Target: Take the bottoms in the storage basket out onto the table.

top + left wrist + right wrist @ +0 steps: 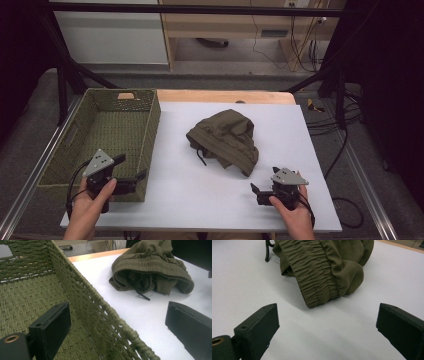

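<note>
A crumpled olive garment [225,141] was laid near the middle of the white table cover [200,195], just right of the woven basket [150,130]; it was judged soft, light and limp, best pinched at the thick elastic waistband [312,277]. The right gripper [261,192] was held near it with jaws spread wide and empty. The left gripper [131,172], likewise wide and empty, was straddling the basket's wall.
</note>
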Tool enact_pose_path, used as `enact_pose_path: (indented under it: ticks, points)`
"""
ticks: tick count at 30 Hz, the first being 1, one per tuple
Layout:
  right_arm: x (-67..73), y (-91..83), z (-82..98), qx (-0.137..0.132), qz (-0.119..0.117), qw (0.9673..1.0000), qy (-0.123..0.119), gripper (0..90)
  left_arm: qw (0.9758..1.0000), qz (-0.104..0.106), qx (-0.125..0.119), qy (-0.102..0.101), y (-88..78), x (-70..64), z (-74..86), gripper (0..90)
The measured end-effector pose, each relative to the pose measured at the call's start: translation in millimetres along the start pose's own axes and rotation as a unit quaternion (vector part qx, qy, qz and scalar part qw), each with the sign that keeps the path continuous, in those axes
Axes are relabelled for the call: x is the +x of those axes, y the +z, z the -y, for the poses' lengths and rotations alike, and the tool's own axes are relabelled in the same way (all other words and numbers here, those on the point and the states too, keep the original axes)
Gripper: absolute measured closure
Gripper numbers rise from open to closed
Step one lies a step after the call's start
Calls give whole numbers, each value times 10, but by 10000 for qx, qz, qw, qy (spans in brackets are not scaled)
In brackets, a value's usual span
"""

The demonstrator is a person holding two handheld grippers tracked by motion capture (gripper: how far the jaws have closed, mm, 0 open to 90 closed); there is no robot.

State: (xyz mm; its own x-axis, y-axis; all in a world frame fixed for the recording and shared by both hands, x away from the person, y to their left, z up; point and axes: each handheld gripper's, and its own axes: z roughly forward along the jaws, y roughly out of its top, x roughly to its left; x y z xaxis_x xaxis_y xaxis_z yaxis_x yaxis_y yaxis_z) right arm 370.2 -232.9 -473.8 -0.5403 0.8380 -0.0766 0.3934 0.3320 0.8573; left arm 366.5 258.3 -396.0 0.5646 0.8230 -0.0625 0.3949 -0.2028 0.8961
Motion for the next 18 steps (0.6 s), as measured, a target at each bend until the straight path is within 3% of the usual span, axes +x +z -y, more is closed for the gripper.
enact_pose_path:
  ticks: [5, 18]
  points:
    - [4, 3, -3, 3, -25, 10000, -8, 51, 9999, -48, -93, -30, -59, 42, 31, 62]
    - [3, 3, -2, 7, -5, 10000, -12, 51, 9997, 146, -187, 91, -112, 88, 80, 72]
